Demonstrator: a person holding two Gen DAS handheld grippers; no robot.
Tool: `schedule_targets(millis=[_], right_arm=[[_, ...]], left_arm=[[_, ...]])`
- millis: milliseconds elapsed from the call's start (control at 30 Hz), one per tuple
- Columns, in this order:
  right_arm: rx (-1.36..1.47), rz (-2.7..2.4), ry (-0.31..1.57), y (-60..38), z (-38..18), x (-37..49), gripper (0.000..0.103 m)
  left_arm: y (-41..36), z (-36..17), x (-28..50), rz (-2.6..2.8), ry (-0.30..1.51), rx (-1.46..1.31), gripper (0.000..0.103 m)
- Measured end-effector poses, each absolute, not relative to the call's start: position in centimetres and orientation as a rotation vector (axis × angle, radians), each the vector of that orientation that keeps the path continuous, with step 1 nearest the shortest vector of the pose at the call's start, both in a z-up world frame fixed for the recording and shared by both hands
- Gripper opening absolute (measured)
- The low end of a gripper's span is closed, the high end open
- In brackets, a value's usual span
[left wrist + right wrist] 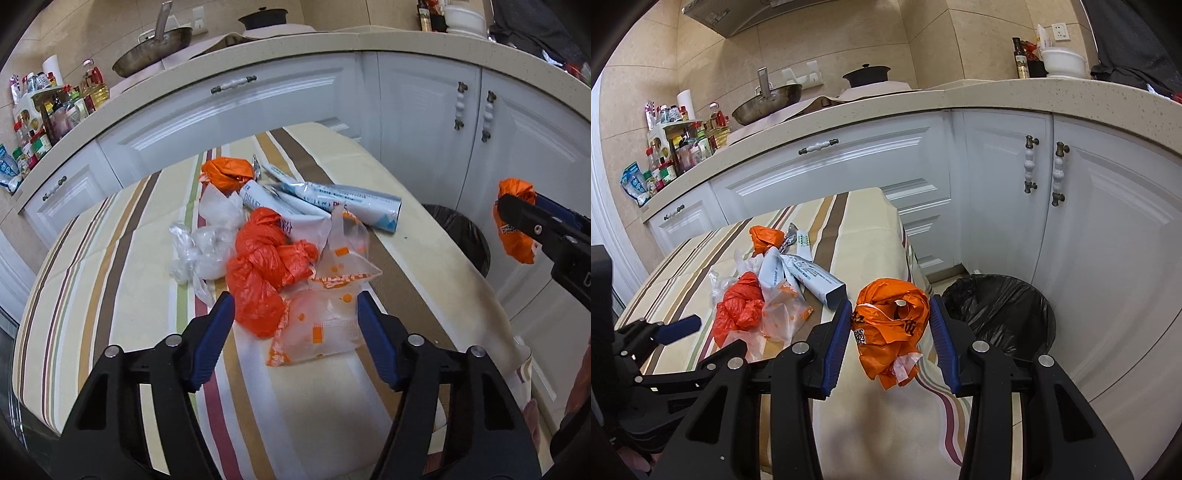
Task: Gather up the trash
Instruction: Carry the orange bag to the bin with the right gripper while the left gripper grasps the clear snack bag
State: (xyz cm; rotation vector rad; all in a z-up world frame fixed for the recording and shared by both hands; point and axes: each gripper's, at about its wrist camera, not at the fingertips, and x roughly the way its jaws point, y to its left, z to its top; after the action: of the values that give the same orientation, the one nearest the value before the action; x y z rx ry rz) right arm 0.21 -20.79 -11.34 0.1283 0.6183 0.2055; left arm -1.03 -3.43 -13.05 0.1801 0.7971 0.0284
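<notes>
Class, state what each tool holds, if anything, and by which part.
The right tool pinches a crumpled orange bag across its bunched middle, with the lower end hanging free. The left tool is open and holds nothing.

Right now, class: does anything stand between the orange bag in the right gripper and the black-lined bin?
Nothing visible does. The right gripper holds the orange bag beside the table edge; the bin stands open alongside.

- Left gripper (295, 306): jaws spread wide, nothing between the blue pads (216, 332), pointing toward 12 o'clock.
- Right gripper (891, 321): pads (834, 343) pressed on both sides of an orange bag (890, 332), carried clear of the surface, at the left gripper's 3 o'clock.
</notes>
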Motion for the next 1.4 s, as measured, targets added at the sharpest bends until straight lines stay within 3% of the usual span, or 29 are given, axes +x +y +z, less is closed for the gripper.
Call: schedule_targets(millis=[33, 167, 300, 1400], right_arm=[[0.131, 0.205, 0.619, -20.8, -11.4, 0.2, 0.043], [0.134, 0.196, 0.620, -20.8, -11.4, 0.0, 0.043], [0.128, 0.184, 0.617, -20.6, -11.3, -0.2, 0.043], [0.104, 0.097, 0.561, -22.4, -9.2, -0.1, 0.043]], left_arm=[[-3.4, -13.1, -1.0, 0.027, 0.797, 0.183, 0.062], [-3.1, -13.3, -1.2, -0.017, 0.815, 0.164, 0.030], [-2.8, -13.3, -1.8, -0.030, 0.804, 0.159, 0.025], [-1.2, -6.8, -1.9, -0.018, 0.625, 0.086, 0.019]])
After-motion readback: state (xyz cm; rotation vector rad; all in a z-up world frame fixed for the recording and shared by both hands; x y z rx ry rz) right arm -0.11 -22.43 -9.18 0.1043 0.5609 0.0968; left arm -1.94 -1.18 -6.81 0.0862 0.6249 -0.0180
